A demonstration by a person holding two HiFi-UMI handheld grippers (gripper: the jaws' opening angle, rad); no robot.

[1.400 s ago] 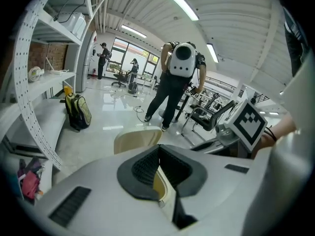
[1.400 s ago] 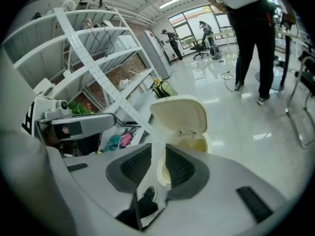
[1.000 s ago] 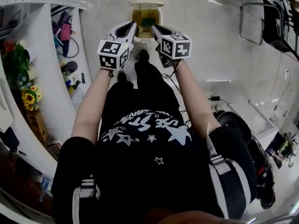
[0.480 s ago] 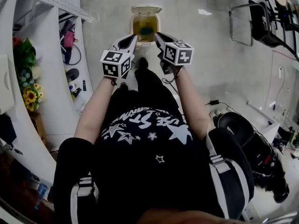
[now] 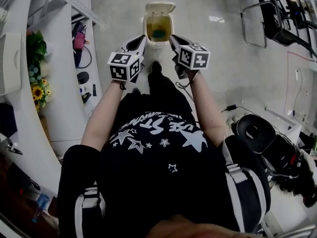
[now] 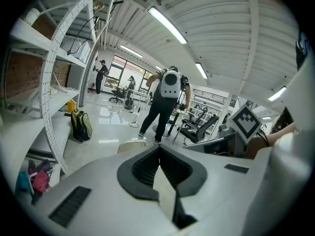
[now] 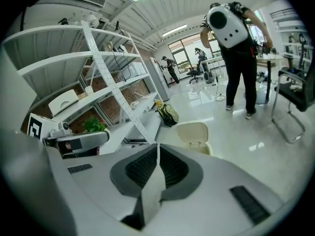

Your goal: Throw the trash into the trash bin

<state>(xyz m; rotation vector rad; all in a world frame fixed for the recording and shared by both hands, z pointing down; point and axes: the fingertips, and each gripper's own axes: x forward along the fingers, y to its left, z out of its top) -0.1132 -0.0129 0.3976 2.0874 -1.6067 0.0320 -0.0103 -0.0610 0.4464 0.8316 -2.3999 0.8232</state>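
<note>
We are looking down at the cream trash bin (image 5: 158,43), standing on the floor just ahead of our shoes (image 5: 156,66). Its lid (image 5: 159,7) is tipped open, and a yellowish liner with a blue-green thing (image 5: 158,33) is showing inside. We are holding the left gripper (image 5: 142,38) pressed together and empty. The right gripper (image 5: 173,37) has just been closing on nothing. Both are flanking the bin's mouth. White shelving (image 5: 59,103) with sunflowers (image 5: 39,92) is standing left, a chair (image 5: 267,19) right.

Floor (image 5: 233,58): pale, glossy, reflecting the lights. White shelving (image 5: 62,108) fills the left of the head view and carries sunflowers (image 5: 39,90). Black chair (image 5: 272,15) at upper right. Ceiling strip lights (image 6: 167,24); far-end windows (image 6: 123,69).
</note>
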